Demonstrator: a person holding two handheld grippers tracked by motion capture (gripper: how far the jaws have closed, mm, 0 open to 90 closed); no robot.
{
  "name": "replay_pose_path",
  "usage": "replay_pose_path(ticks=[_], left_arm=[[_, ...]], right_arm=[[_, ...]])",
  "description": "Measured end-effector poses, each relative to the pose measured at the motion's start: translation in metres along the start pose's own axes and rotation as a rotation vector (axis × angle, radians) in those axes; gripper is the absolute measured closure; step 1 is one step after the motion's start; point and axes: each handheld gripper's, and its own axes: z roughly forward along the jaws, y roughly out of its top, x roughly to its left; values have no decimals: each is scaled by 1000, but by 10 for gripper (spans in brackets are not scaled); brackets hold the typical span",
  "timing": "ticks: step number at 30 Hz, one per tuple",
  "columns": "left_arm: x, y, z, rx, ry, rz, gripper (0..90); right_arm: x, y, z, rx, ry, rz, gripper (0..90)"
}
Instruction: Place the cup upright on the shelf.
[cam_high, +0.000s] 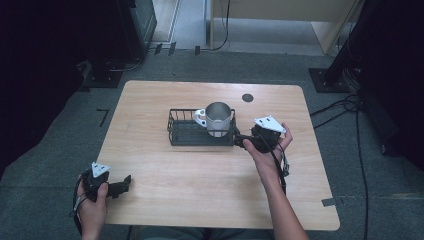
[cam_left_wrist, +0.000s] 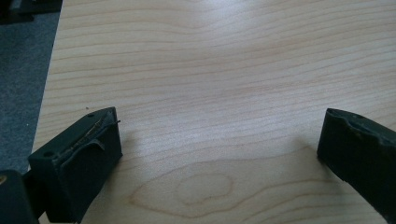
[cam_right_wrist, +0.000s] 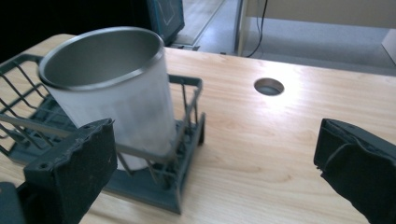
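High view: steel cup (cam_high: 218, 118) upright at right end of wire rack (cam_high: 200, 128) mid-tabletop (cam_high: 200, 190). Right tongs (cam_high: 240, 139) released, just beside rack, likely fresh from placing or poised to grasp. Left tongs (cam_high: 127, 183) spread wide, parked well apart.

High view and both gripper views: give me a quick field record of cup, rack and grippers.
cup: metal cup stands upright in the right end of the rack, mouth open upward
rack: dark wire rack sits mid-table
right gripper: right gripper jaws open, beside the rack's right end, not gripping the cup
left gripper: left gripper jaws open over bare table at the near left edge
other: round hole behind the rack
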Motion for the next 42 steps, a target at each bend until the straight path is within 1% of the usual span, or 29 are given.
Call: replay_pose_path(ticks=[2, 3, 5, 9, 10, 13, 15, 19, 21, 26, 27, 31, 38, 40, 42], left_arm=[[0, 0, 0, -1, 0, 0, 0], [0, 0, 0, 0, 0, 0, 0], [0, 0, 0, 0, 0, 0, 0], [0, 0, 0, 1, 1, 1, 0], [0, 0, 0, 1, 0, 1, 0], [0, 0, 0, 1, 1, 2, 0], [0, 0, 0, 1, 1, 2, 0], [0, 0, 0, 1, 1, 2, 0], [0, 0, 0, 1, 1, 2, 0], [0, 0, 0, 1, 1, 1, 0], [0, 0, 0, 0, 1, 1, 0], [0, 0, 0, 0, 0, 1, 0], [0, 0, 0, 0, 1, 1, 0], [0, 0, 0, 0, 0, 1, 0], [0, 0, 0, 0, 0, 1, 0]], right_arm=[[-4, -3, -2, 3, -5, 5, 0], [-4, -3, -2, 3, -5, 5, 0], [-10, -8, -4, 10, -10, 12, 0], [-21, -17, -9, 18, -32, 22, 0], [-21, -17, -9, 18, -32, 22, 0], [-31, -25, -13, 26, -50, 36, 0], [-32, -26, -14, 28, -52, 38, 0], [-42, -35, -20, 36, -70, 48, 0], [-43, -36, -21, 37, -74, 49, 0], [-54, -47, -26, 52, -96, 54, 0], [-54, -47, -26, 52, -96, 54, 0], [-63, -53, -31, 57, -110, 71, 0], [-71, -62, -35, 68, -127, 83, 0], [-76, -67, -38, 74, -134, 90, 0], [-77, -68, -39, 76, -136, 92, 0]])
